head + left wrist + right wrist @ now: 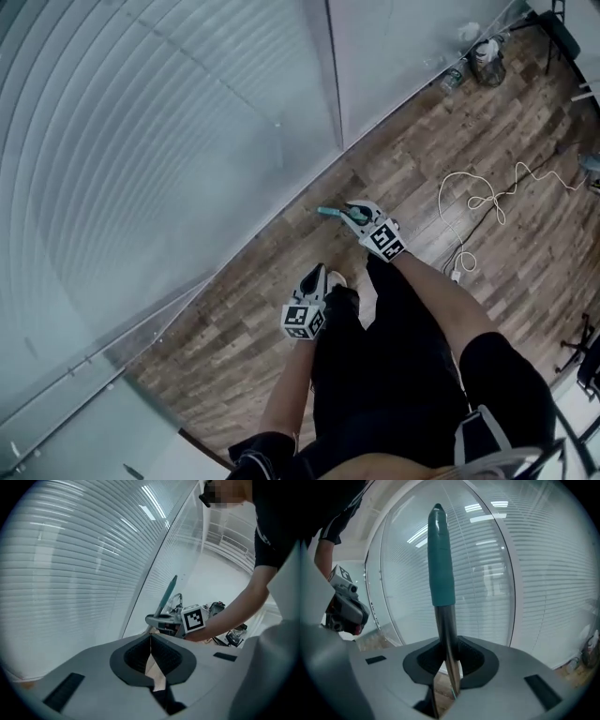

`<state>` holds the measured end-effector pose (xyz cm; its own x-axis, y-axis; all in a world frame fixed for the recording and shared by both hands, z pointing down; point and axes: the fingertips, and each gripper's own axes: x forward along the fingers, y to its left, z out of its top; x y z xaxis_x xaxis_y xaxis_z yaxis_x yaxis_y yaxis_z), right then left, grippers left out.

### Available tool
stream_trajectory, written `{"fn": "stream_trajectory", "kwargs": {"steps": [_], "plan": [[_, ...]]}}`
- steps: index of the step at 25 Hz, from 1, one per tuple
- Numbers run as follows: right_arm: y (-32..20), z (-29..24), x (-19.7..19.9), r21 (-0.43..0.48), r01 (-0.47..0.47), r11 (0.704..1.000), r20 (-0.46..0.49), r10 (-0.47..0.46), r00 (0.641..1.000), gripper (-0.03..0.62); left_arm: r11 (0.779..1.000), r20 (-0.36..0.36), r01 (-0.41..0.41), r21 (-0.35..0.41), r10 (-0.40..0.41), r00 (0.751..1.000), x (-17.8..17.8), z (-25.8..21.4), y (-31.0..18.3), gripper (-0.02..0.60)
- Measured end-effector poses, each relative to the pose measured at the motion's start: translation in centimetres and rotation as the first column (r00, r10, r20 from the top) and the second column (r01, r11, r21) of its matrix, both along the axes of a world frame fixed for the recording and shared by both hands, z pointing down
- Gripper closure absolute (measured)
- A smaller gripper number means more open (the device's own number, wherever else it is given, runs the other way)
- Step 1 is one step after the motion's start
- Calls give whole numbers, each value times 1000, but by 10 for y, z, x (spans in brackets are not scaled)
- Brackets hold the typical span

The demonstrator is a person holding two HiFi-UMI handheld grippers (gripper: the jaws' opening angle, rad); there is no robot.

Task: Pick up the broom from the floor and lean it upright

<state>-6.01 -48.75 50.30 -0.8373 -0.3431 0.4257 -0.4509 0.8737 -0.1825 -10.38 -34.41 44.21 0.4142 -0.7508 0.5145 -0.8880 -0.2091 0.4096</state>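
Wood floor [234,319] meets the blind wall [141,141]. My right gripper [449,667] clamps the broom [440,573] shaft; its long axis runs up out of the jaws toward the wall. My left gripper [151,656] is closed, empty, nearby.

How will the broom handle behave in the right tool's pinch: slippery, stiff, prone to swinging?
The broom handle is bare shiny metal where the right tool pinches it, so it may slide or twist. It looks rigid, not floppy. Gripped near its teal sleeve end, the long remainder would probably swing like a lever; the head is out of view.
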Motion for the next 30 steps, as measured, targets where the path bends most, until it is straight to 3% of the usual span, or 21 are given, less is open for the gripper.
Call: {"fn": "stream_trajectory", "kwargs": {"steps": [2, 5, 13, 21, 26, 30], "plan": [[-3, 34, 0, -30, 50, 998, -30, -51, 998, 517, 999, 5, 38, -11, -38, 999, 1, 7, -5, 563], [-21, 68, 2, -21, 74, 997, -38, -75, 996, 517, 1000, -9, 30, 6, -30, 1000, 7, 13, -16, 563], [-97, 100, 8, -15, -40, 999, 15, 40, 999, 517, 999, -20, 31, -19, -31, 999, 14, 38, -23, 563], [-172, 117, -14, -16, -103, 995, -8, 103, 995, 527, 996, -111, 76, -41, -80, 991, 38, 53, -31, 563], [-190, 120, -31, 2, -107, 994, 2, 107, 994, 530, 993, -60, 116, -10, -116, 991, 30, 55, -32, 563], [-205, 125, -35, -4, -159, 987, -6, 159, 987, 530, 990, -66, 140, -5, -140, 988, 17, 58, -33, 563]]}}
